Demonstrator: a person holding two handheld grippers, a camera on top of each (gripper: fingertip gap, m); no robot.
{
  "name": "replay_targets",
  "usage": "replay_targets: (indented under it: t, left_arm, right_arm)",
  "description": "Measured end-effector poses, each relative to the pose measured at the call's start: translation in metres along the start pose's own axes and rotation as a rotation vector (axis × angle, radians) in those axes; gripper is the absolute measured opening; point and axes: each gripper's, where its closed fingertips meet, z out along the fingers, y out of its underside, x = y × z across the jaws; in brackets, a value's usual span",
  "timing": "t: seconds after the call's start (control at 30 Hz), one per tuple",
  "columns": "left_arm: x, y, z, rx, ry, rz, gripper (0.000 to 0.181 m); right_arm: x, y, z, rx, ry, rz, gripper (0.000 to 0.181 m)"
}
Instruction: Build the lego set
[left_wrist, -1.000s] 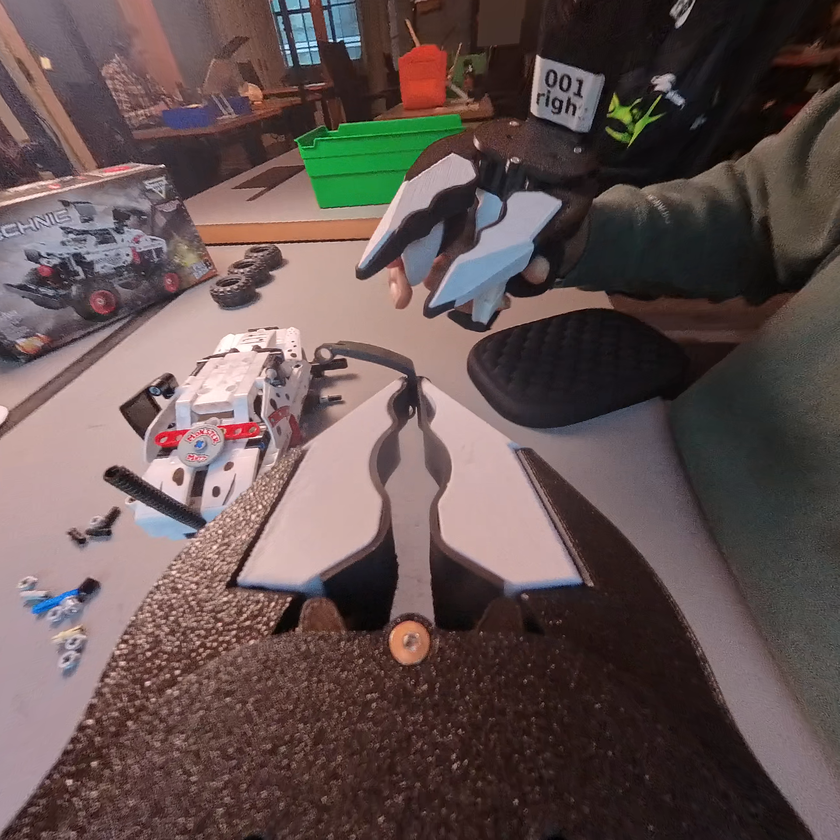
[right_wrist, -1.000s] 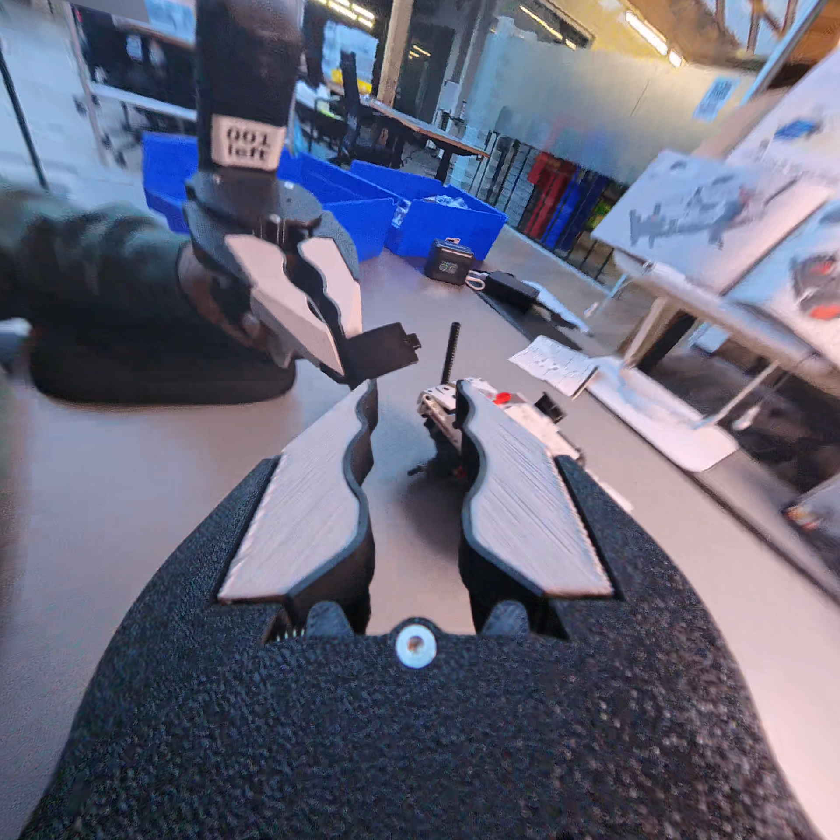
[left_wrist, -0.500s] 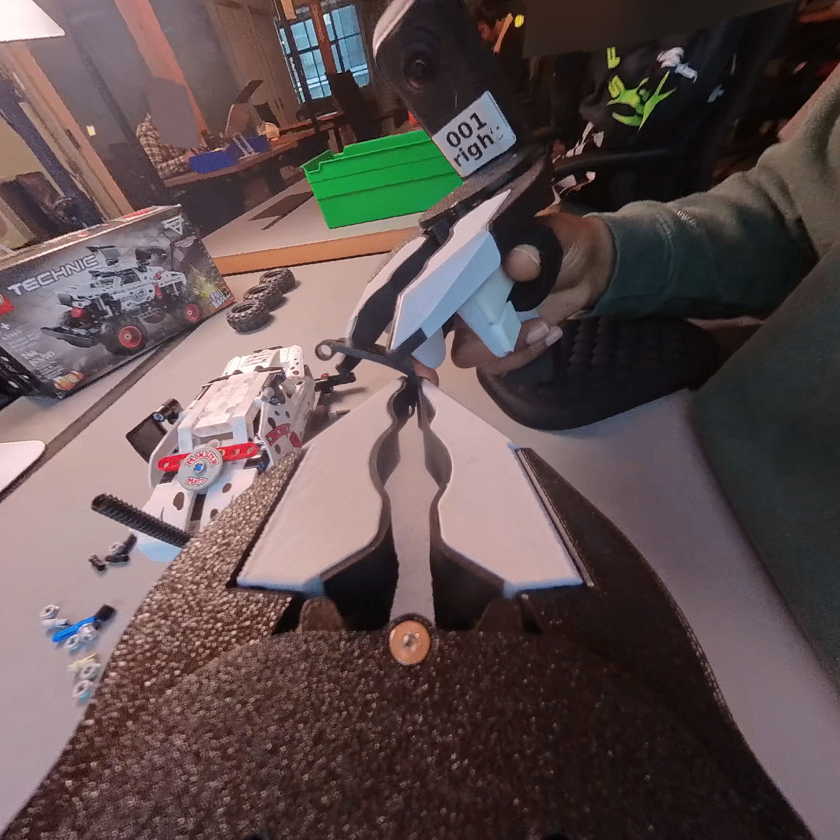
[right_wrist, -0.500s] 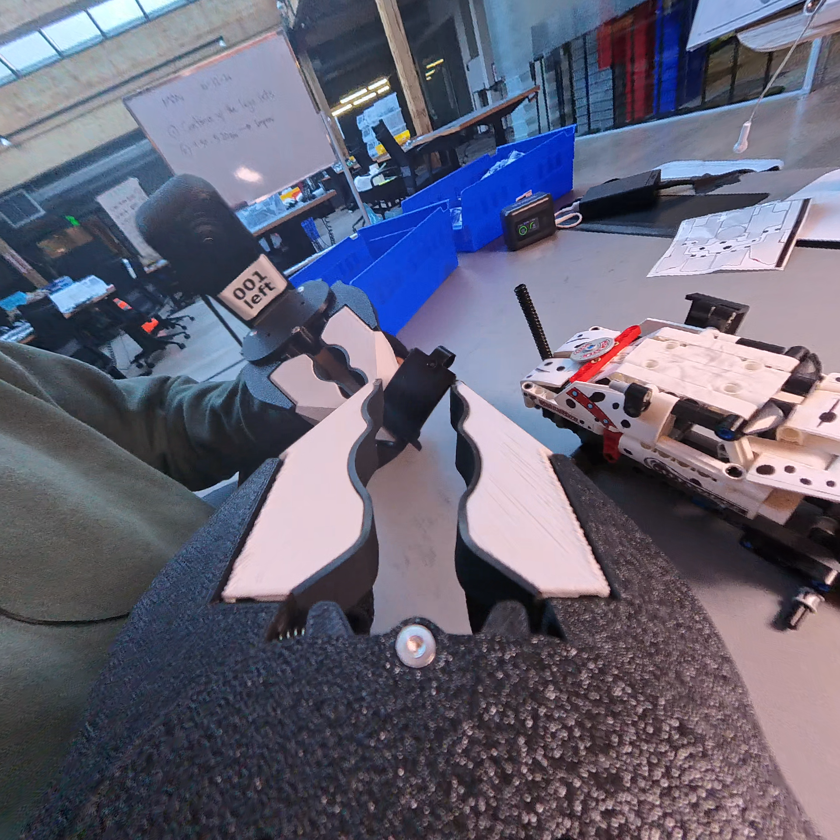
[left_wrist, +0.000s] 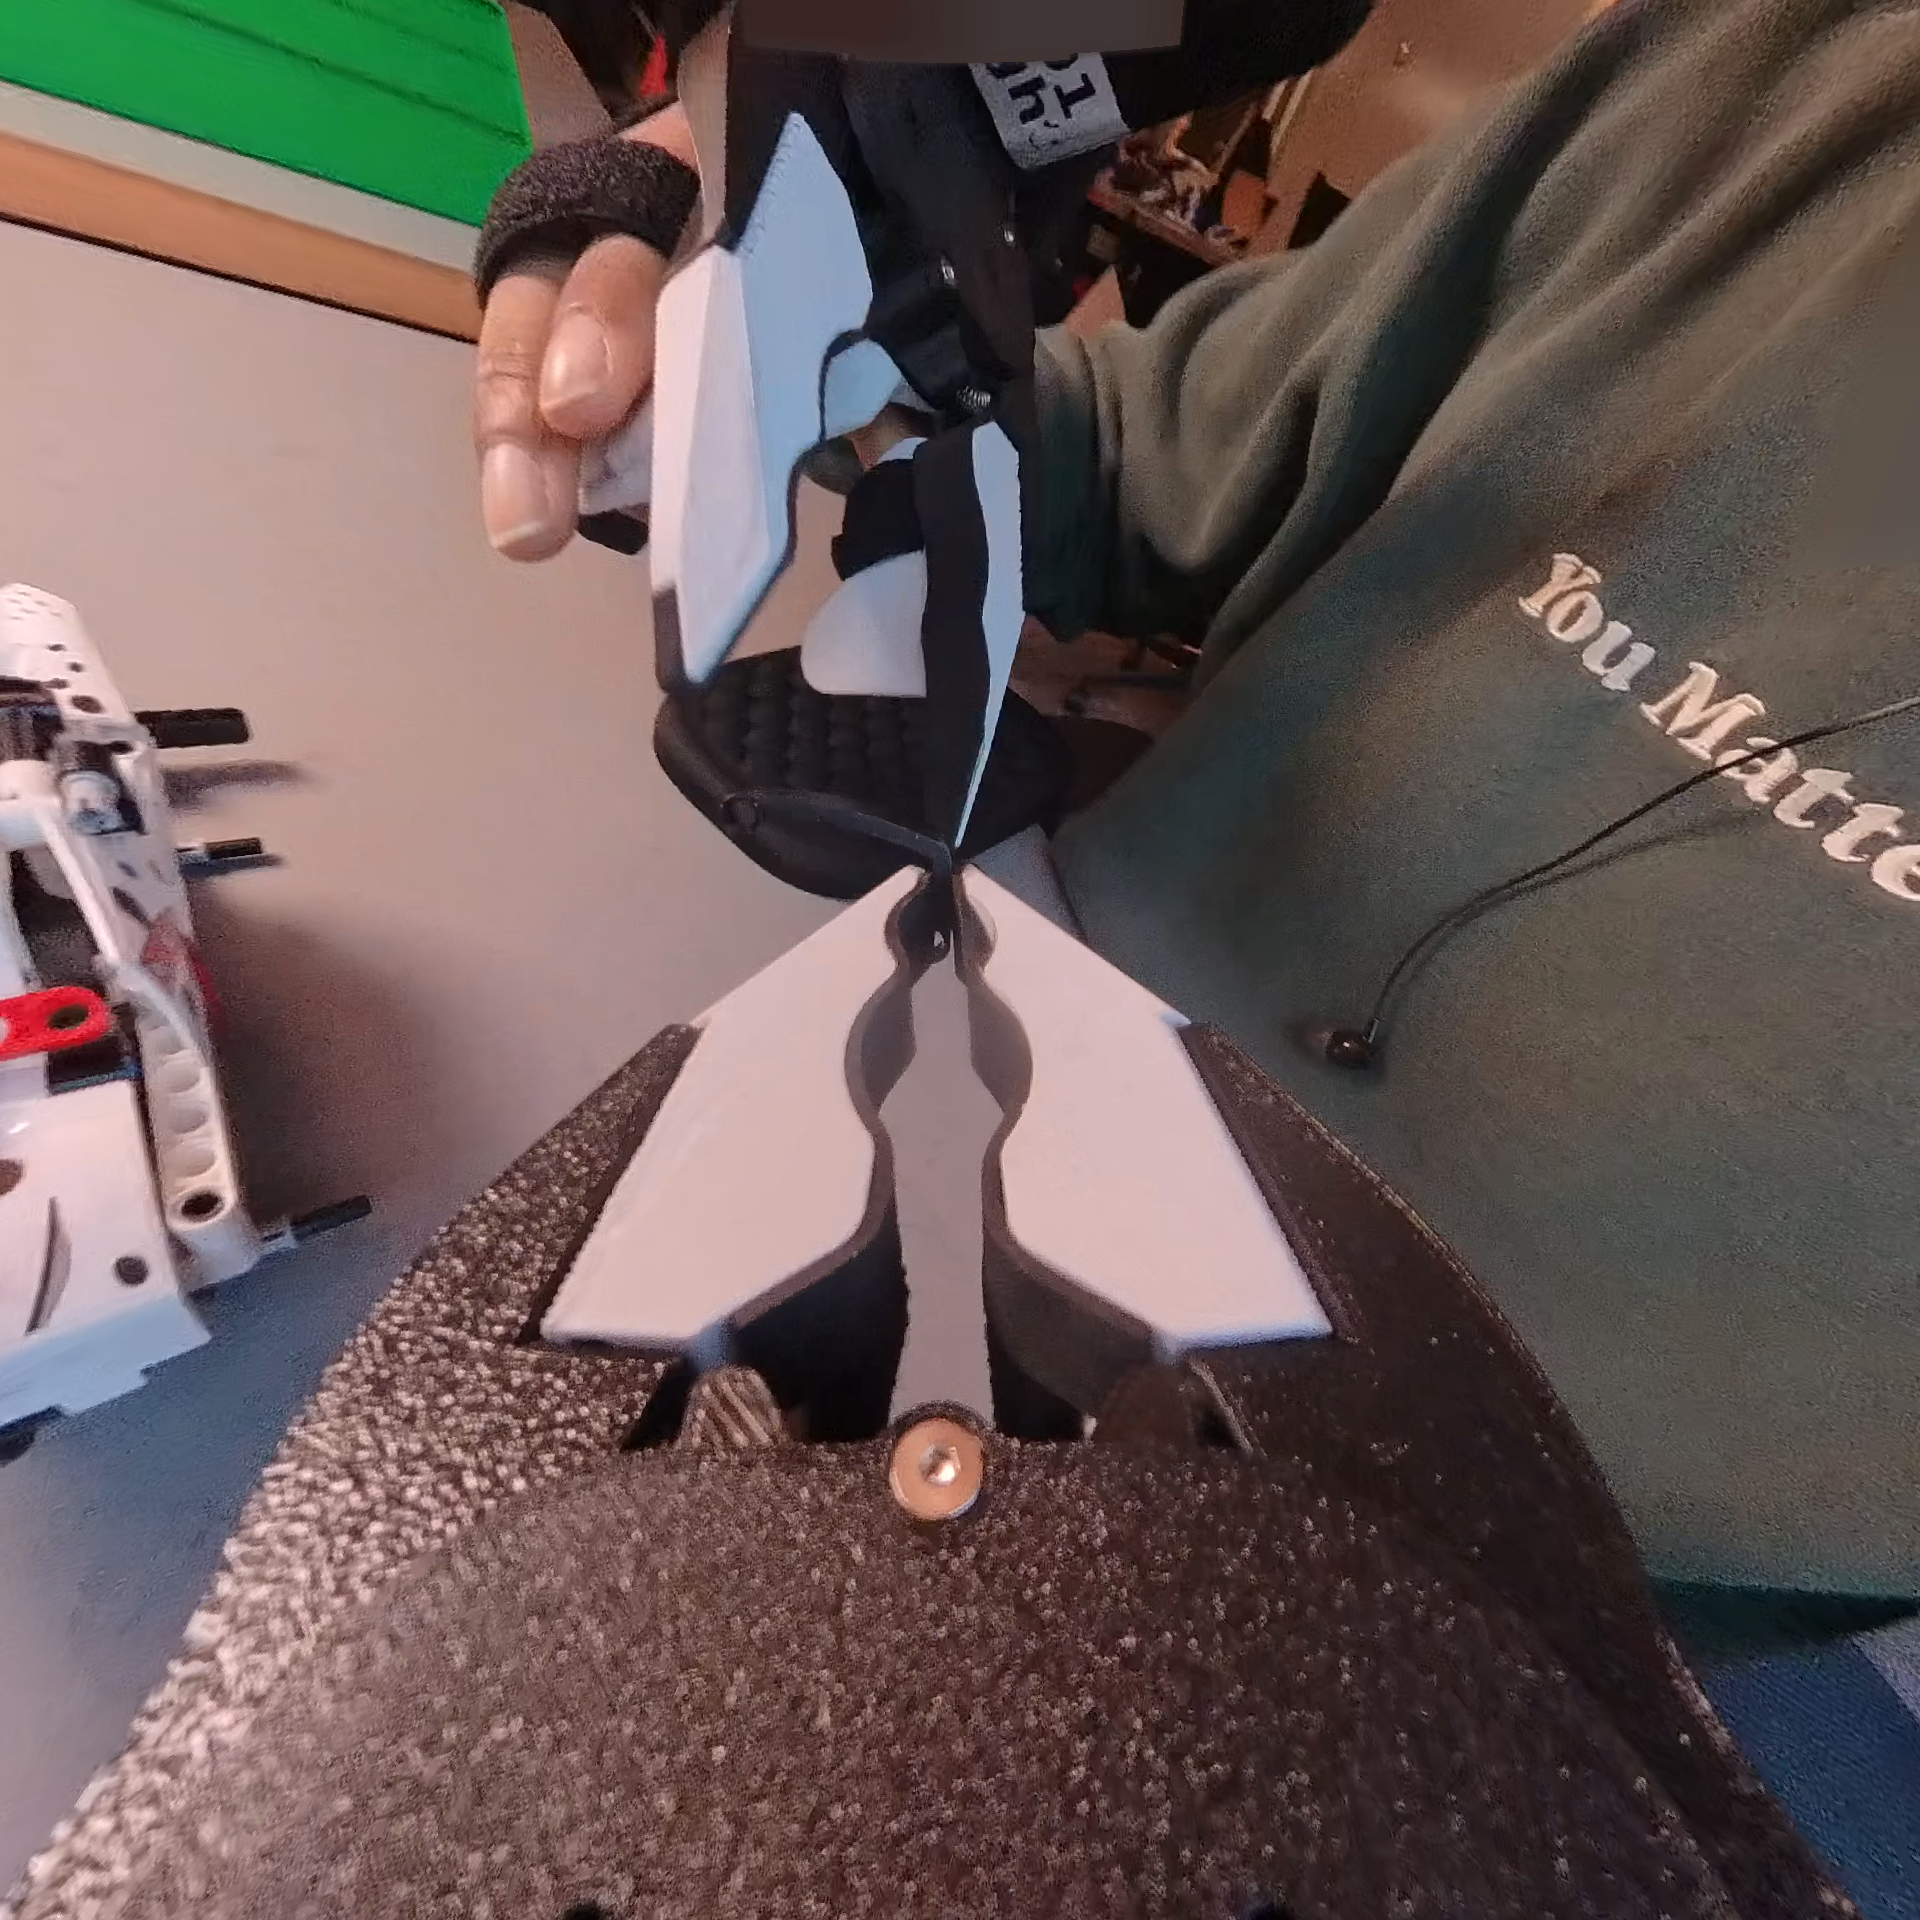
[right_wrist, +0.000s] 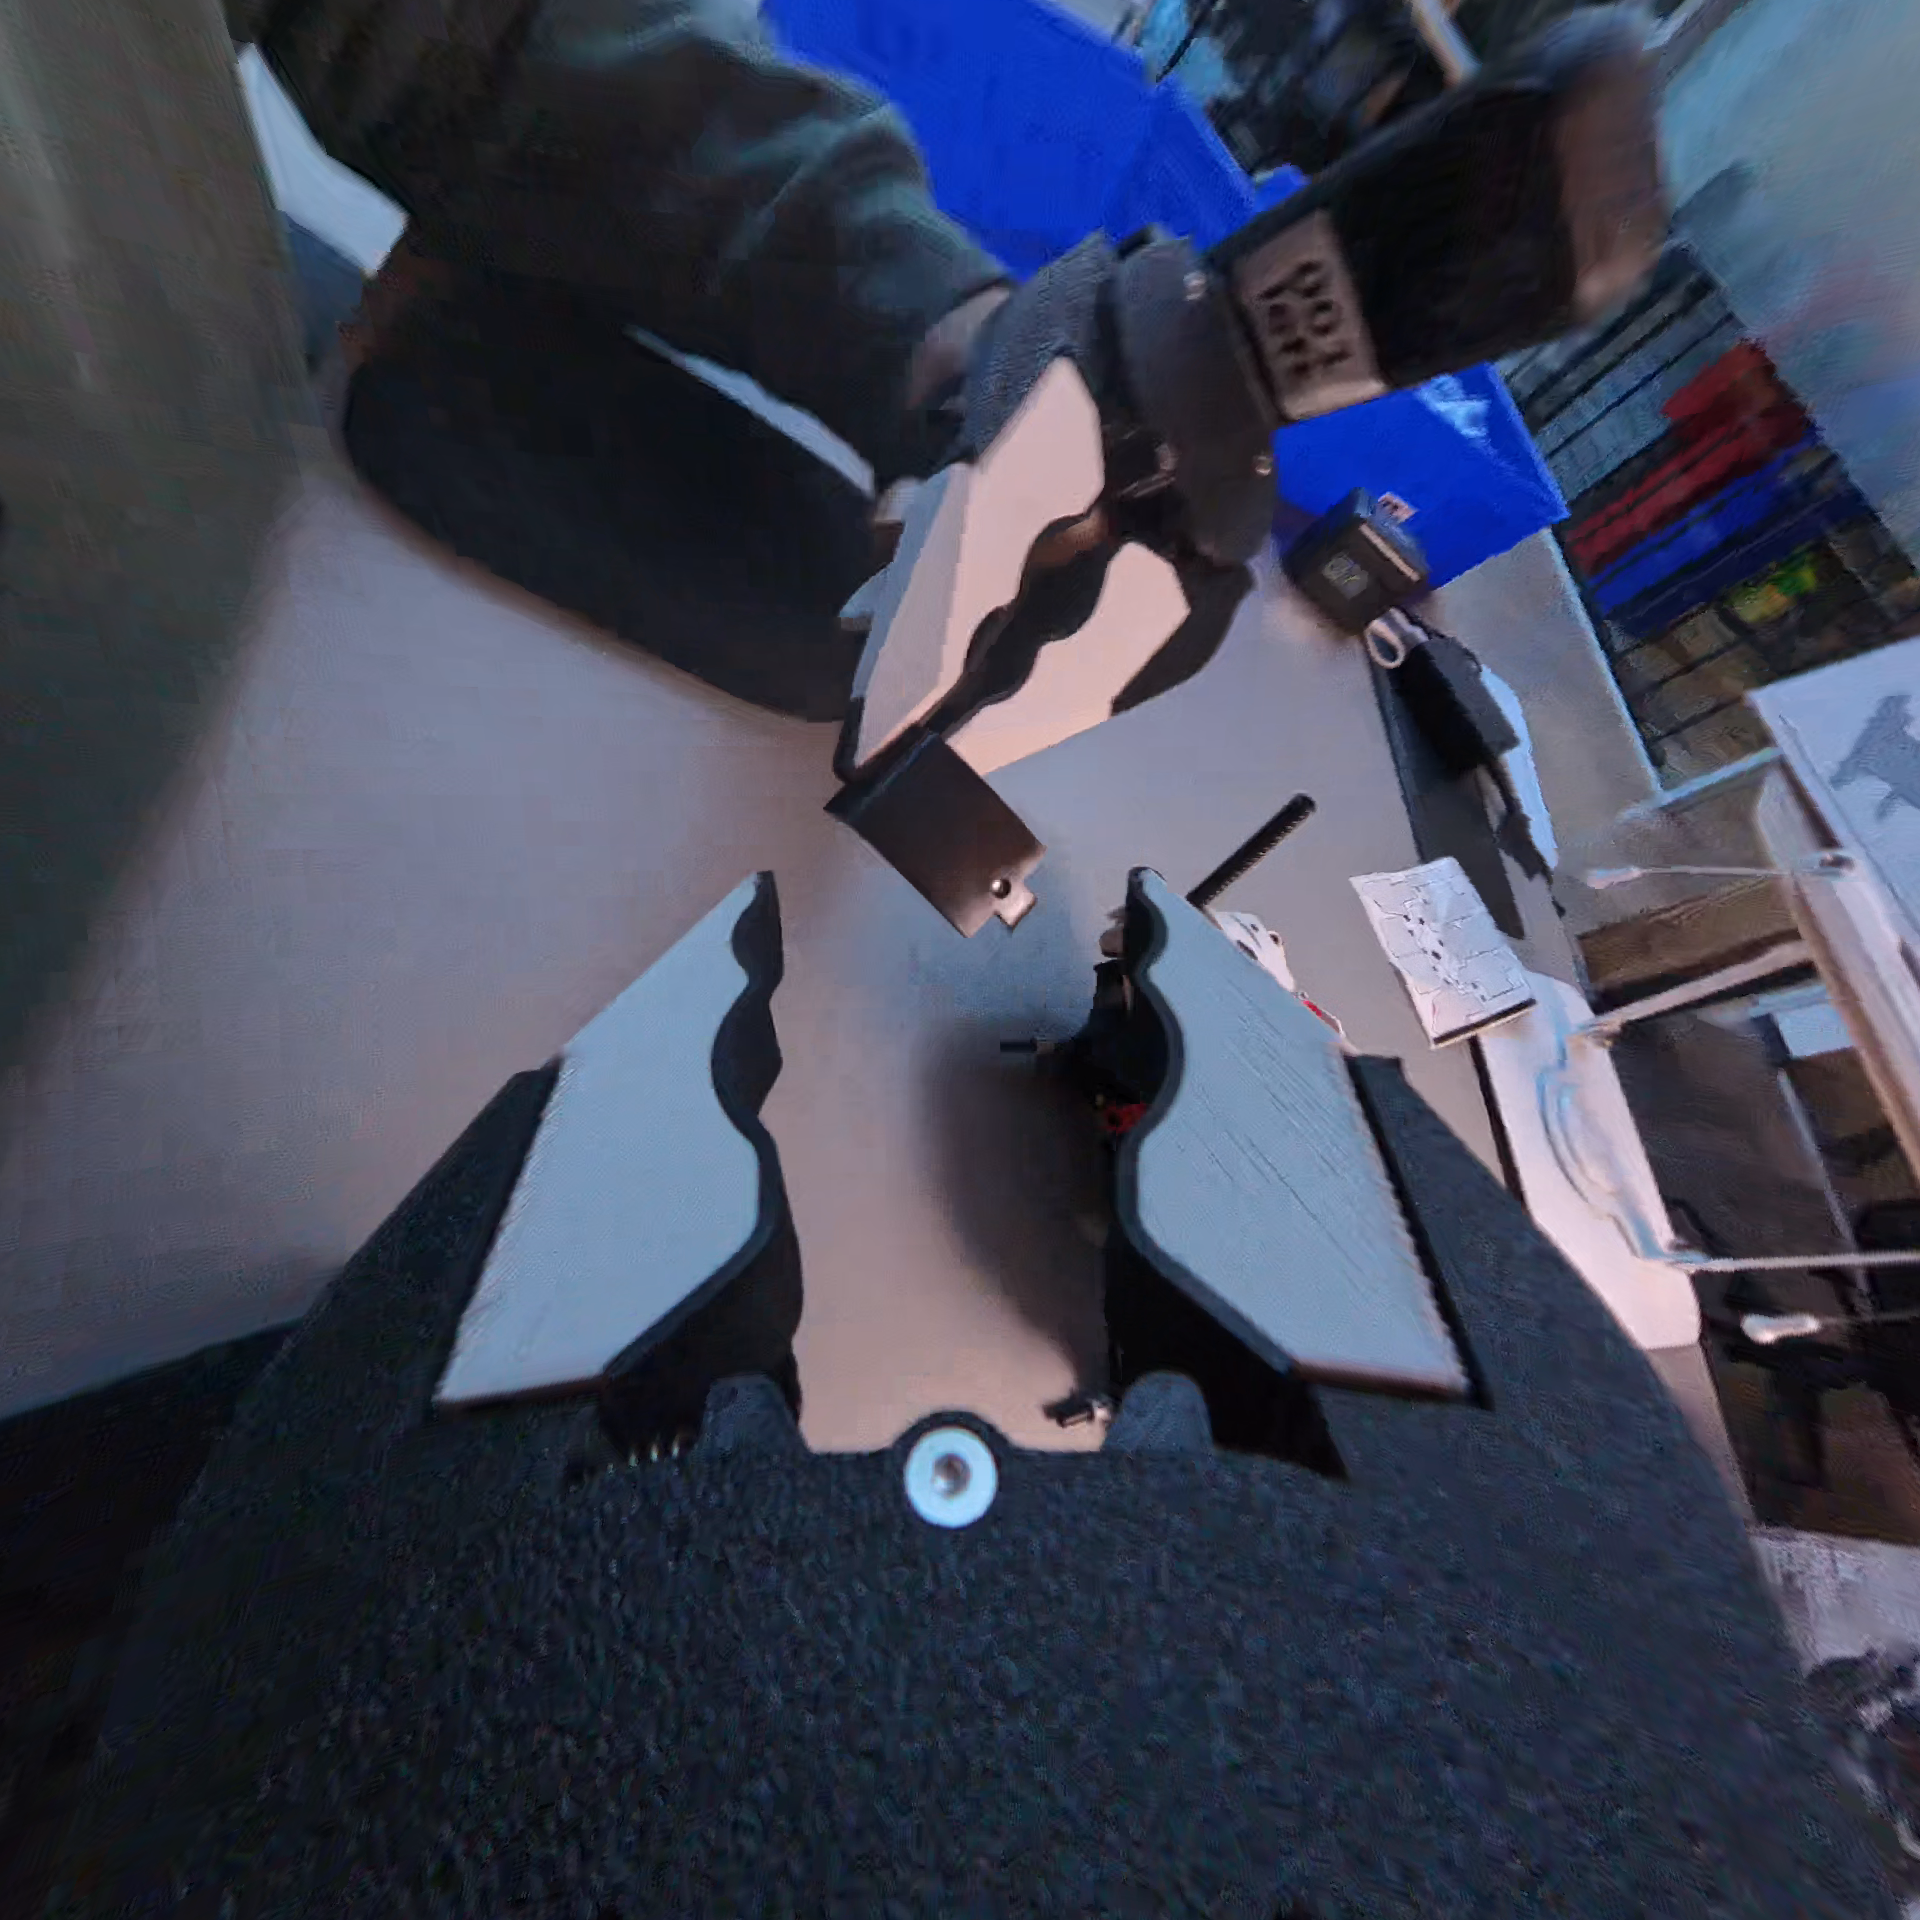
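My left gripper (left_wrist: 940, 920) is shut on a thin black Lego panel (left_wrist: 831, 816), pinched at its edge by the fingertips. In the right wrist view the panel (right_wrist: 935, 847) hangs from the left gripper (right_wrist: 899, 753) as a flat dark plate, just above and between my right fingers. My right gripper (right_wrist: 951, 888) is open and empty. In the left wrist view the right gripper (left_wrist: 821, 758) points down over the panel, one fingertip close to it. The white spotted Lego truck (left_wrist: 94, 1091) lies on the table at the left, and my right finger partly hides the truck (right_wrist: 1257, 945).
A black padded rest (left_wrist: 769, 727) lies behind the panel. The person's green sweatshirt (left_wrist: 1558, 935) fills the right side. A green bin (left_wrist: 260, 83) stands at the back. An instruction sheet (right_wrist: 1439, 961), a black device (right_wrist: 1351, 571) and blue bins (right_wrist: 1039, 135) lie beyond the truck. Left and right tips are no more than a few centimetres apart.
My right gripper has opened wider and come down over the panel. My left gripper has swung right toward the person's body, still holding the panel. The truck has not moved.
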Motion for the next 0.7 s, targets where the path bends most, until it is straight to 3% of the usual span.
replay_targets:
  t: [0.07, 0.13, 0.37, 0.5, 0.53, 0.7]
  left_arm:
    - [0.004, -0.002, 0.003, -0.022, 0.062, -0.008, 0.0]
    - [0.003, -0.003, 0.004, -0.03, 0.071, -0.008, 0.003]
    - [-0.038, -0.019, -0.023, 0.221, -0.147, -0.135, 0.009]
    - [-0.047, -0.029, -0.034, 0.339, -0.203, -0.232, 0.015]
    - [-0.049, -0.033, -0.037, 0.384, -0.208, -0.251, 0.02]
    - [-0.049, -0.048, -0.045, 0.548, -0.15, -0.367, 0.022]
  right_arm:
    - [-0.013, 0.002, 0.011, -0.037, -0.069, -0.068, 0.055]
    - [-0.006, 0.007, 0.015, -0.049, -0.012, -0.098, 0.026]
    - [0.035, 0.022, 0.004, 0.043, 0.252, 0.21, 0.019]
    - [0.054, 0.03, 0.005, 0.062, 0.403, 0.32, 0.014]
    - [0.059, 0.03, 0.004, 0.076, 0.443, 0.343, 0.005]
    - [0.065, 0.022, 0.01, 0.092, 0.544, 0.34, 0.005]
